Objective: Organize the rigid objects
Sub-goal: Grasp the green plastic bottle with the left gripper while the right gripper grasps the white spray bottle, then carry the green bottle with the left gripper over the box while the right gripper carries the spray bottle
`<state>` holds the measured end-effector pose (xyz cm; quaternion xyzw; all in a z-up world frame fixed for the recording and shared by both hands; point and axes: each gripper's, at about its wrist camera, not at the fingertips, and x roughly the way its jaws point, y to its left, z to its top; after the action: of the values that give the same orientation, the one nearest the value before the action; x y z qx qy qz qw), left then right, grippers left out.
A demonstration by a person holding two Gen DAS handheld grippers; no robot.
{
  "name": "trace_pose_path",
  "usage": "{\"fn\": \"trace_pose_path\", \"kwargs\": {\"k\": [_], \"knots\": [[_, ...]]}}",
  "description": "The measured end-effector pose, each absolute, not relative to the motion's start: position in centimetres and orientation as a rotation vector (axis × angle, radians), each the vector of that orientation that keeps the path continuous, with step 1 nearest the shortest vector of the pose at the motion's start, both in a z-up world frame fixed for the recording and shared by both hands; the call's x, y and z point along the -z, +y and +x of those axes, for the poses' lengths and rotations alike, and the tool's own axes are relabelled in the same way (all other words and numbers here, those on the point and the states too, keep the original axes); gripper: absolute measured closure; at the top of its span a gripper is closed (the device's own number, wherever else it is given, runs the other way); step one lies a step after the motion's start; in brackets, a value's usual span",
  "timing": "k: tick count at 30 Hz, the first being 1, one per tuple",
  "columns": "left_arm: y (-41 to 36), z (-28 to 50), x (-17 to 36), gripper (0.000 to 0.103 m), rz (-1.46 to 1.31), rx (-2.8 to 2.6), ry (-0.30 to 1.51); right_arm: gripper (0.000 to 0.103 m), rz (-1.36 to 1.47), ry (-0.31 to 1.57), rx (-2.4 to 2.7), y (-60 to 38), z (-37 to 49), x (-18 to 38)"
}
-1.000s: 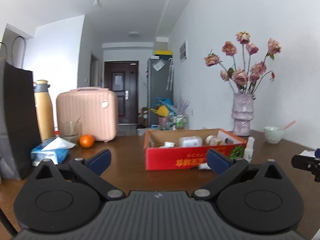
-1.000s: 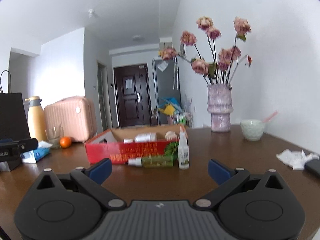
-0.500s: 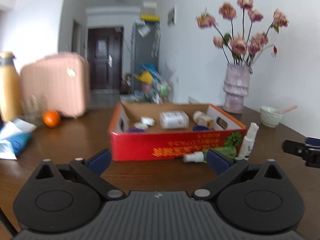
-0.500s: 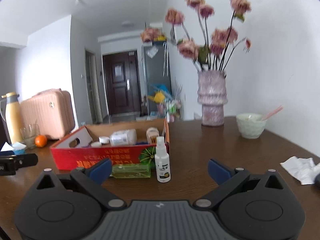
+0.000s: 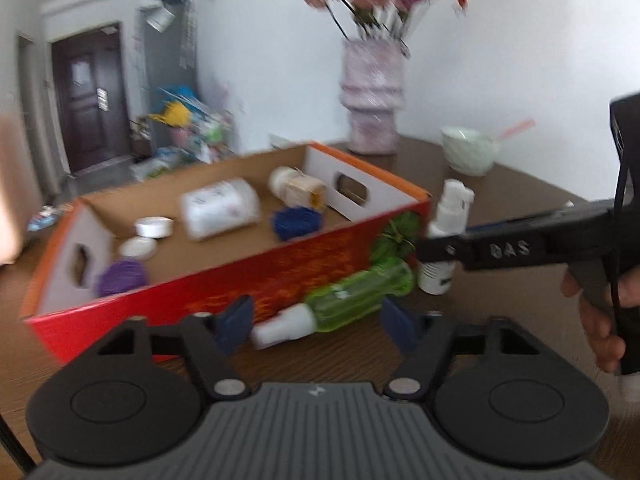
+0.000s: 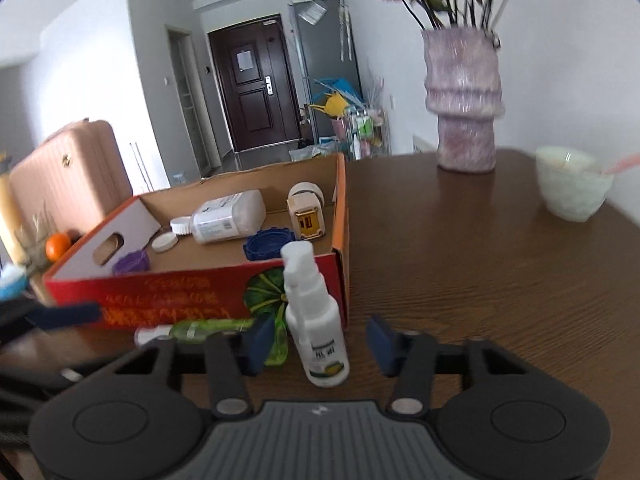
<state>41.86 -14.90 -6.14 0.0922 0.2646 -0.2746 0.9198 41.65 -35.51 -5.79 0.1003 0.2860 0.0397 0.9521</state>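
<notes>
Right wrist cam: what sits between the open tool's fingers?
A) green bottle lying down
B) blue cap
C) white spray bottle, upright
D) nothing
C. In the right wrist view the white spray bottle stands upright on the table between the fingers of the open right tool, in front of the red box; no finger visibly touches it.

Both wrist views face the red box [image 5: 224, 276] closely, low.
</notes>
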Motion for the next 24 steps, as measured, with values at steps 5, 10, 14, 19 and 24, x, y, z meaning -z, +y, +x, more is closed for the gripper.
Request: {"fn": "trace_pose_path", "kwargs": {"k": [5,10,14,19,24], "knots": [[-17.6,44.1,7.3,0.048,0.272,0.664,0.548,0.076,0.216,0.556,-0.073,-36.3,40.6,5.4],[-19.2,45.3,8.0,0.059,0.309,0.718,0.664,0.076,0.215,0.577,-0.101,-37.5,38.2,4.8],[-19.5,44.8,8.2,0.062,0.271,0.75,0.729,0.076,0.186,0.589,-0.122,-37.9,36.2,4.4],[-21.6,44.6,8.8,0.069,0.239,0.715,0.681,0.076,0.221,0.596,-0.097,-37.9,35.0,5.2],[-20.3,41.6,8.6,0.072,0.203,0.681,0.652,0.076,0.227,0.584,-0.087,-37.4,32.4,5.2]]}}
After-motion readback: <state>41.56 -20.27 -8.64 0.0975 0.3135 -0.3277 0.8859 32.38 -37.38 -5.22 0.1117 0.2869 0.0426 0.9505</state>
